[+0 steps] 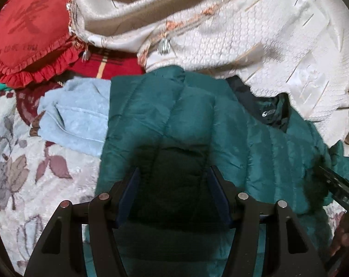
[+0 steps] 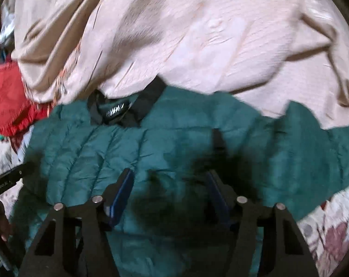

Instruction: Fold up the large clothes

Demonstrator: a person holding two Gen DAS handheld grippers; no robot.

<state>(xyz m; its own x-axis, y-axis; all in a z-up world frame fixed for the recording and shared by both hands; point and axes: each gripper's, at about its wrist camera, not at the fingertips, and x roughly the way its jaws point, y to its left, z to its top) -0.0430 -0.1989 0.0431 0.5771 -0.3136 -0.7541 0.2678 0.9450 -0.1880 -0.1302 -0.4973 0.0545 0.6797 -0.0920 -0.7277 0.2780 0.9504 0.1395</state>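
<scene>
A teal quilted puffer jacket (image 1: 192,120) lies spread on a floral bedspread (image 1: 15,161). Its dark collar with a label (image 1: 269,113) lies at the far right in the left wrist view and at upper left in the right wrist view (image 2: 115,112). My left gripper (image 1: 173,173) is open, hovering just above the jacket's left part, with nothing between the fingers. My right gripper (image 2: 169,175) is open above the jacket (image 2: 289,152), nothing held. The right gripper's body shows at the left wrist view's right edge (image 1: 338,187). The left gripper's body shows at the right wrist view's left edge (image 2: 8,180).
A light blue towel (image 1: 75,115) lies left of the jacket. A red heart-shaped frilled cushion (image 1: 29,34) and a red plaid cloth (image 1: 105,64) sit at the far left. A cream satin bedcover (image 1: 255,37) is heaped behind the jacket, also in the right wrist view (image 2: 197,41).
</scene>
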